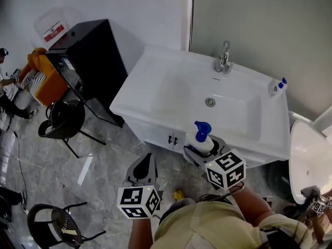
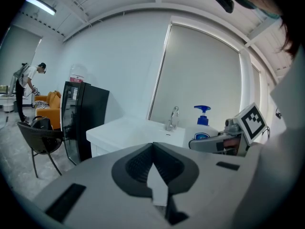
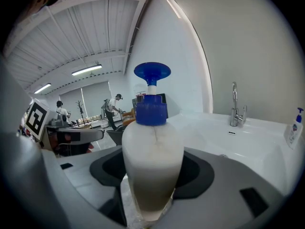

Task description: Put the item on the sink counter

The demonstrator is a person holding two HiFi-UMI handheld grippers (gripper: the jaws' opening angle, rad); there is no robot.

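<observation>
A white soap bottle (image 1: 202,138) with a blue pump stands upright between the jaws of my right gripper (image 1: 203,150), which is shut on its body. The right gripper view shows the bottle (image 3: 152,151) filling the middle, with the gripper (image 3: 152,175) closed low on it. It hangs just in front of the front edge of the white sink counter (image 1: 150,87), whose chrome faucet (image 1: 224,58) is at the back. My left gripper (image 1: 147,157) is shut and empty, lower left of the bottle, over the floor. In the left gripper view its jaws (image 2: 153,144) meet, with the bottle (image 2: 203,128) to the right.
A small blue-capped bottle (image 1: 278,86) stands on the counter's back right corner. A black cabinet (image 1: 91,56) stands left of the sink, with black chairs (image 1: 65,121) and an orange seat (image 1: 44,74) beyond. A white toilet (image 1: 308,160) is at the right. A person (image 1: 5,82) bends at far left.
</observation>
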